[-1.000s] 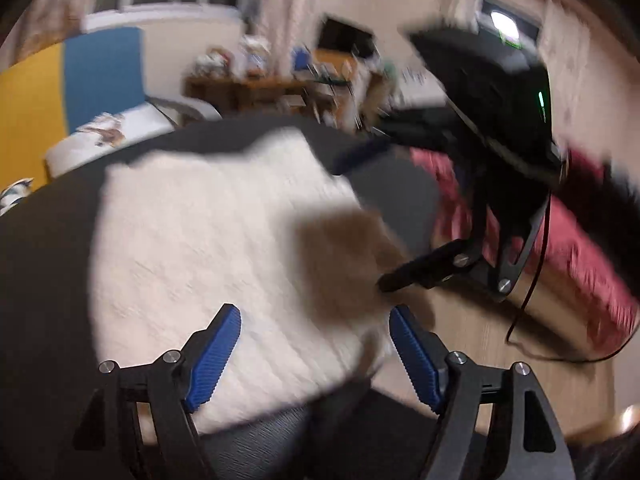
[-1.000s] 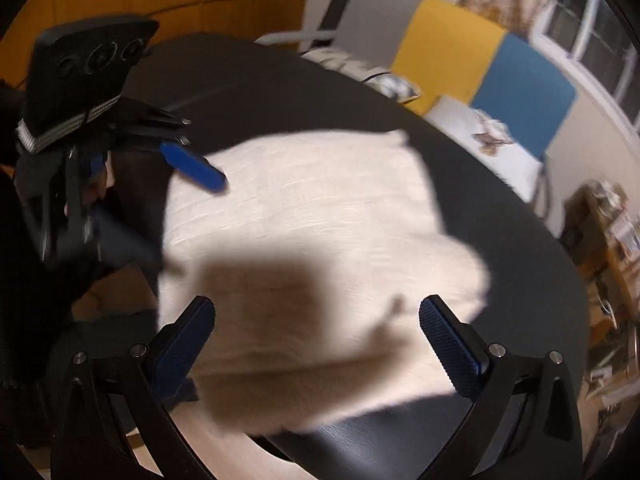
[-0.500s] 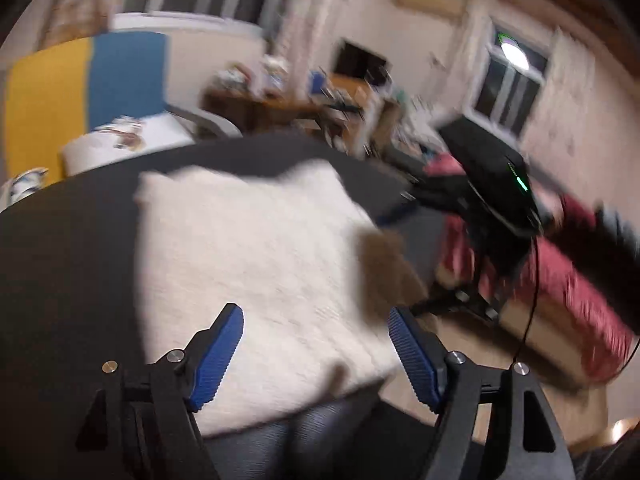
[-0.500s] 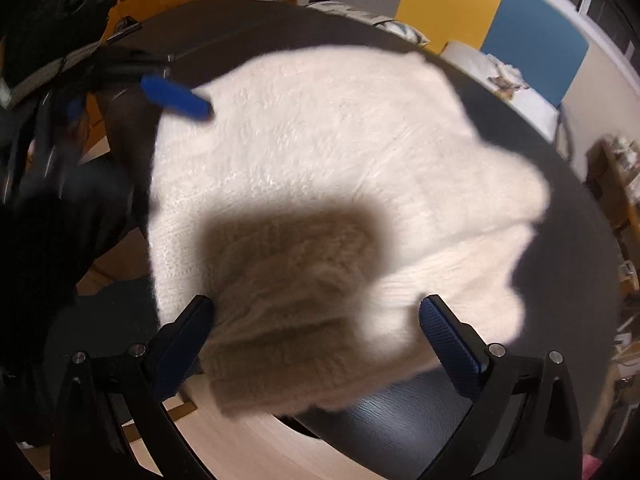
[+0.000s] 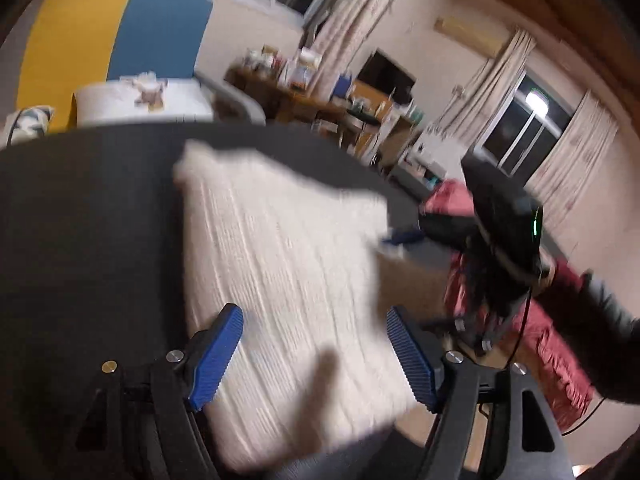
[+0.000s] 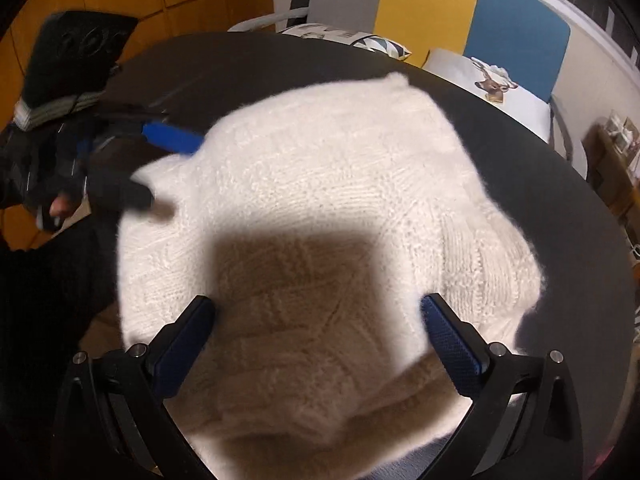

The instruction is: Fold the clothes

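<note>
A folded cream knit sweater [image 6: 328, 208] lies on the dark round table [image 6: 560, 200]; in the left wrist view the sweater [image 5: 288, 280] stretches away from me as a rough rectangle. My left gripper [image 5: 316, 356] hovers open over the sweater's near edge, nothing between its blue pads. My right gripper [image 6: 320, 344] is open just above the sweater's near part and casts a square shadow on it. The left gripper [image 6: 168, 140] appears in the right wrist view at the sweater's left edge. The right gripper [image 5: 400, 236] appears blurred at the sweater's right corner.
Chairs with yellow and blue backs [image 6: 516, 28] and printed cushions [image 6: 492, 80] stand behind the table. A cluttered desk [image 5: 332, 100] and a red cover [image 5: 552, 344] lie beyond the table's right edge. A gloved hand [image 6: 60, 196] holds the left gripper.
Both grippers have come lower and closer to the sweater. The left wrist view has swung left, so the right gripper sits further right in it. The sweater lies as before.
</note>
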`<state>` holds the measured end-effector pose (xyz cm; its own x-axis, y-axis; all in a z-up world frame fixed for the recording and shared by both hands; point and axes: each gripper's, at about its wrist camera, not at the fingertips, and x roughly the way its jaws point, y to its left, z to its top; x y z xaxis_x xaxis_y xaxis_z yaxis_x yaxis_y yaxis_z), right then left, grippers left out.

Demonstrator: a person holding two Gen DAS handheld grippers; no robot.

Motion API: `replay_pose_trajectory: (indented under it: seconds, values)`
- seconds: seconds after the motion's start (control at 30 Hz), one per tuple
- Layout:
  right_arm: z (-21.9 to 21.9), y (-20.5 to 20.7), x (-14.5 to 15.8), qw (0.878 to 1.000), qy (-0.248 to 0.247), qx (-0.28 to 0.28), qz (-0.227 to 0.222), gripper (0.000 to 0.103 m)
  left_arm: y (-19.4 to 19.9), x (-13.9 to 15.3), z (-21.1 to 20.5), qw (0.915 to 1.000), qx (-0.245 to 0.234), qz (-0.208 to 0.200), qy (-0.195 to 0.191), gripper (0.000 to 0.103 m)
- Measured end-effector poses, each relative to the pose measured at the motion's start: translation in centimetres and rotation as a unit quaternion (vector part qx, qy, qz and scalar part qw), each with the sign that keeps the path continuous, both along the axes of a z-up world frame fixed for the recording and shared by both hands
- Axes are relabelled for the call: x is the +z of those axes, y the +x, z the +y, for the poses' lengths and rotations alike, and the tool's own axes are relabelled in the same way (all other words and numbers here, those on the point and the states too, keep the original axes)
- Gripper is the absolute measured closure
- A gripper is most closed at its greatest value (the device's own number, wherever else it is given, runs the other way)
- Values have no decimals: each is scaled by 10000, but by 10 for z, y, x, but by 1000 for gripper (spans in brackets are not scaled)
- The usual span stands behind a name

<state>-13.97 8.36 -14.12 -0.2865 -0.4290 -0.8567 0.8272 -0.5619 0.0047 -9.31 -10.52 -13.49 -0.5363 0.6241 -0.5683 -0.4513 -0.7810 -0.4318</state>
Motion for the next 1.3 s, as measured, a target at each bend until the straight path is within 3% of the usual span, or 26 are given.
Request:
replay_pose_trajectory:
  seconds: [0.1,0.17,0.3,0.37,0.47,0.57,0.67,0.77,0.87,0.93,1.0,1.07,1.1,1.2,1.3]
  values:
    - [-4,-18,11,9999,-42,27,131,0,-36,19,-16,9996,199,122,128,28]
    - [-7,-30,18,9997,-71,45,218,0,-63,26,-10,9992,258,276,-97,28]
    - [-8,-44,26,9997,-98,49,233,0,-104,26,25,9970,-146,372,-663,28]
    - [5,-25,14,9999,-41,-27,-152,0,-128,5,47,9942,-406,-82,-988,28]
    - [26,-29,-4,9960,-595,-307,-594,0,-143,-46,70,9825,-794,-914,-1414,28]
    - [37,-32,-10,9931,-972,-367,-541,0,-151,-56,61,9878,-711,-1052,-900,27]
    - [44,-37,-13,9903,-1232,-411,-485,0,-153,-53,52,9884,-623,-1191,-713,28]
    - [53,-27,0,9904,-1265,-366,-415,0,-137,-27,44,9932,-333,-772,-802,31]
    - [63,-25,21,9906,-1308,-323,-238,0,-110,5,38,9970,-310,-89,-709,31]
    - [70,-26,31,9910,-1288,-327,-185,0,-99,15,44,9955,-373,170,-858,31]
    - [76,-37,23,9915,-1140,-441,-448,0,-99,5,53,9931,-477,-6,-1068,31]
    - [82,-59,-8,9829,-1130,-675,-1289,0,-103,-25,67,9864,-620,-588,-1402,30]
    - [84,-59,-11,9801,-1199,-700,-1422,0,-104,-40,71,9843,-551,-768,-1493,25]
    - [81,-45,4,9843,-1222,-602,-1126,0,-107,-45,58,9905,-286,-939,-965,24]
    - [78,-31,18,9875,-1244,-503,-828,0,-100,-33,48,9917,31,-826,-981,28]
